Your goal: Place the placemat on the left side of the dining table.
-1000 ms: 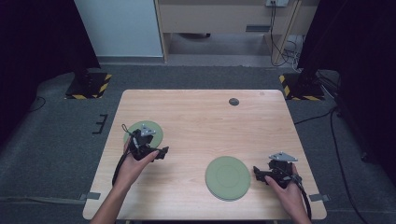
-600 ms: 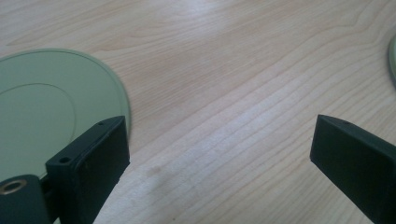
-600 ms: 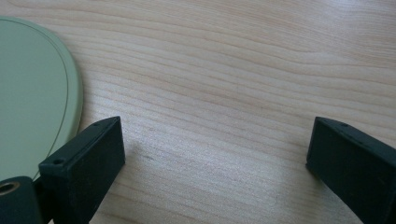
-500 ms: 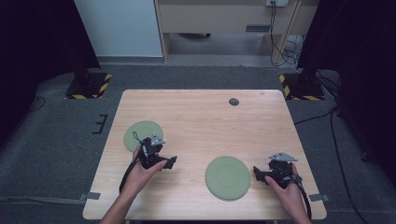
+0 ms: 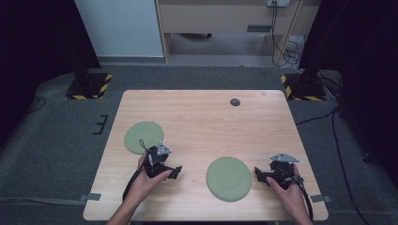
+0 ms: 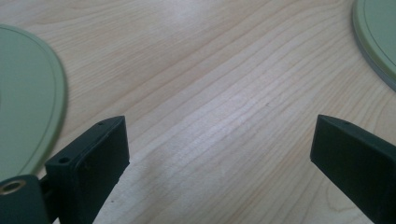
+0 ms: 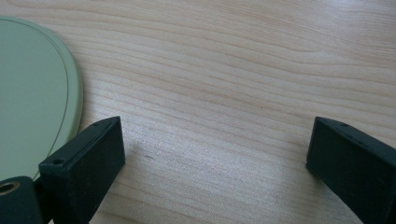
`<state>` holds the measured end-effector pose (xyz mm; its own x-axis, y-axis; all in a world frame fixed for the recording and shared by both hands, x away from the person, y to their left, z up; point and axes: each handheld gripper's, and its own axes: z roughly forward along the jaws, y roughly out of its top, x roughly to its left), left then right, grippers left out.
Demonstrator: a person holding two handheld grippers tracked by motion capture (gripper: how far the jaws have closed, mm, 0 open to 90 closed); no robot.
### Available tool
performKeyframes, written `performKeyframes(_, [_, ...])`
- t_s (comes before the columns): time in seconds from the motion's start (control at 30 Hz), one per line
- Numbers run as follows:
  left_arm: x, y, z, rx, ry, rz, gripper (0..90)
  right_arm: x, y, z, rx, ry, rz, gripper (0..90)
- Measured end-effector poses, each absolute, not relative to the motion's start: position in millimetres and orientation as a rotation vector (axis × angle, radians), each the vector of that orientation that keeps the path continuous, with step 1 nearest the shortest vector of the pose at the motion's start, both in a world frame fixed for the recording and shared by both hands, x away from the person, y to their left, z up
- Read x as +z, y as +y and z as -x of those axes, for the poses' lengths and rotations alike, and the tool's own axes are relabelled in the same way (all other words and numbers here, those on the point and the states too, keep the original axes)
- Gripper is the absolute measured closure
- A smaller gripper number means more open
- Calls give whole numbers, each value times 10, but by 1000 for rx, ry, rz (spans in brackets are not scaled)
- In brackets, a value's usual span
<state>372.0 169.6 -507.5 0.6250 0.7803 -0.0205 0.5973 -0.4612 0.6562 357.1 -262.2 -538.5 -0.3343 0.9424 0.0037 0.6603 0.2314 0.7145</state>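
Two flat green round plates lie on the wooden table (image 5: 202, 117). The left plate (image 5: 142, 136) is just beyond my left gripper (image 5: 174, 172), which points right, open and holding nothing. In the left gripper view the left gripper (image 6: 219, 140) has its jaws wide apart over bare wood, with the left plate (image 6: 25, 102) at the left edge and the right plate (image 6: 379, 32) in the top right corner. The right plate (image 5: 229, 178) lies near the front edge. My right gripper (image 5: 259, 174) points at its right rim, open. The right gripper view shows this gripper (image 7: 215, 140) beside that plate (image 7: 32, 88).
A small dark round disc (image 5: 235, 102) sits near the table's far edge. Bare wood spans the middle and back of the table. Grey carpet surrounds the table, with stand bases with yellow-black tape (image 5: 88, 87) beyond the far corners.
My left gripper has drawn back from the left plate, moving right and toward the person. The left plate now lies uncovered. The right gripper has stayed in place.
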Motion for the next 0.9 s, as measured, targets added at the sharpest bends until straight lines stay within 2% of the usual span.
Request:
performKeyframes(0.47, [-5231, 1389, -3692, 334, 1024, -2255, 37, -5384, -2622, -3570, 877, 2079, -1473, 45])
performKeyframes(0.9, [-5368, 1288, -3702, 388, 977, -2198, 0, -5384, -2623, -3569, 877, 2080, -1472, 45])
